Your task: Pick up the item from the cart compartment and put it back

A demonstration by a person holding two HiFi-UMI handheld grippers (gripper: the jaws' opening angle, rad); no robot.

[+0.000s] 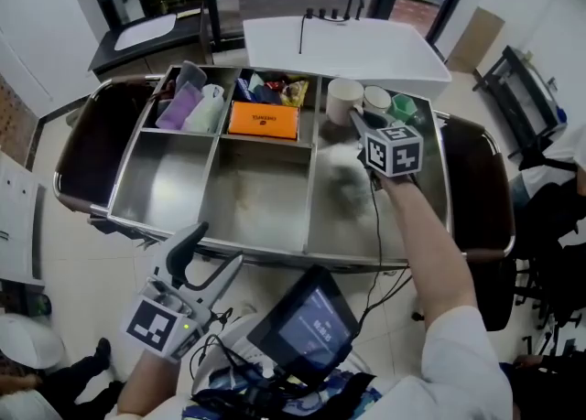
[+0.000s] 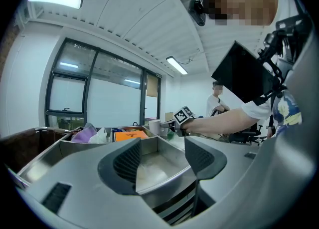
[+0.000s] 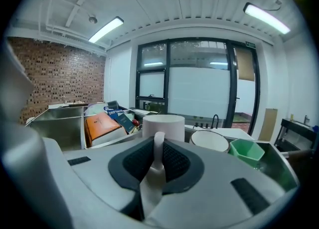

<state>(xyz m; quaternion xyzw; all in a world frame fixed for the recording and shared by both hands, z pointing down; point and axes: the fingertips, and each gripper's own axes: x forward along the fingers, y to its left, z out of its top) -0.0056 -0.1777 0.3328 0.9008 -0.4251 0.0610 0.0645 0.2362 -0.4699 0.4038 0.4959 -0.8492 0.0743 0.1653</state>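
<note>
The cart [image 1: 165, 185] is showing brushed metal, gleaming dully and carrying pale, smeared reflections across its lower trays. At the centre of the right gripper view, the white mug [image 3: 163, 124] is looking smooth and glazed. To its right, the green cup [image 3: 248, 152] is looking like semi-matt plastic. The orange box [image 1: 264, 120] is appearing matt, like card. The left gripper [image 2: 162, 145] and the right gripper [image 3: 158, 147] are wearing matt grey plastic shells, and their dark ribbed pads [image 2: 128, 162] are looking rubbery.

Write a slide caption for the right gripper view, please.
Right hand-held gripper shut on the handle of a white mug, beside a white bowl and green cup.
</note>
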